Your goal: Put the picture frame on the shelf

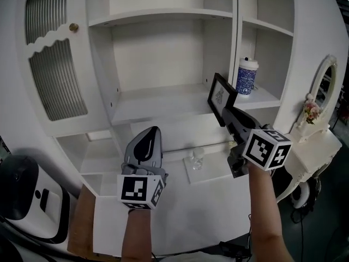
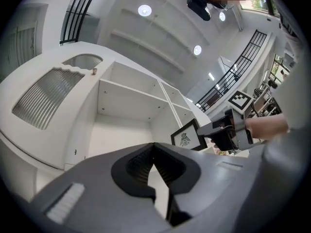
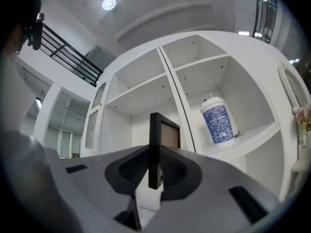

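Black rectangular picture frame (image 3: 154,144), clamped edge-on between the narrowly parted fingers (image 3: 132,171) of the right gripper (image 1: 226,115), stands upright beyond the fingertips. The white shelf board (image 1: 158,103) lies just ahead and below. Farther off, the left gripper (image 1: 146,141) is closed and empty.

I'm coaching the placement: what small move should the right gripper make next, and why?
Probably ease the picture frame forward and slightly left, over the wide shelf board. The right gripper clamps its edge, and it hangs unsupported before the divider.
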A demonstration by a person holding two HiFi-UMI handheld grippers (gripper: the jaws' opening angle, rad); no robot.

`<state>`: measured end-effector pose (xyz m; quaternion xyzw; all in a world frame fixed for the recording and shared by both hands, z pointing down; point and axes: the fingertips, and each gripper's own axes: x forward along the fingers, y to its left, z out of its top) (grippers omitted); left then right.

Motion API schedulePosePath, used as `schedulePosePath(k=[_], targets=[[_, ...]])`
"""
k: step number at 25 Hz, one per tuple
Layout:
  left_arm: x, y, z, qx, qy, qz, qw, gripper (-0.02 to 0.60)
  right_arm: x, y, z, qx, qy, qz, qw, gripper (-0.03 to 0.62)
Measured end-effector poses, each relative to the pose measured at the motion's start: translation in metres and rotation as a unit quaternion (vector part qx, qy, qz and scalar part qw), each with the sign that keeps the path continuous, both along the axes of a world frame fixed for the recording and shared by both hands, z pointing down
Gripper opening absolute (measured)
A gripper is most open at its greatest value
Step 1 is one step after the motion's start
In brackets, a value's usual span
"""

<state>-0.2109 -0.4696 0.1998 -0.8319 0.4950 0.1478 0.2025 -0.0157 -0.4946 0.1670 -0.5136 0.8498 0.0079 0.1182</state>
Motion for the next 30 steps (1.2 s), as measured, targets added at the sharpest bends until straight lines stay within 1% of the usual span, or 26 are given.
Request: schedulePosePath(k=[4,7,14,19,24,30], targets=[[0.004,-0.005,0.005,-0.002,-0.01,0.013,0.9999,0.006,0.007,-0.005,0.001,-0.011,-0.031,0.002,0.999,0.067],[0.008,-0.008,0.006,-0.005,-0.01,0.015,0.9998,0.006,0.01,-0.008,0.002,-0.02,-0.048,-0.002,0.999,0.067],[0.026,-0.016,0.011,-0.01,-0.023,0.005,0.9997,0.006,0.017,-0.017,0.002,-0.037,-0.07,-0.004,0.997,0.067],[0.028,-0.019,0.011,-0.014,-0.022,-0.008,0.9996,0.006,0.014,-0.031,0.004,-0.046,-0.059,0.0,0.997,0.067],[0.027,-0.022,0.011,-0.012,-0.032,-0.022,0.9992,0.006,0.016,-0.047,0.006,-0.048,-0.059,0.0,0.997,0.067],[0.023,-0.025,0.011,-0.013,-0.031,-0.037,0.9988,0.006,0.016,-0.065,0.006,-0.052,-0.061,-0.002,0.997,0.067]])
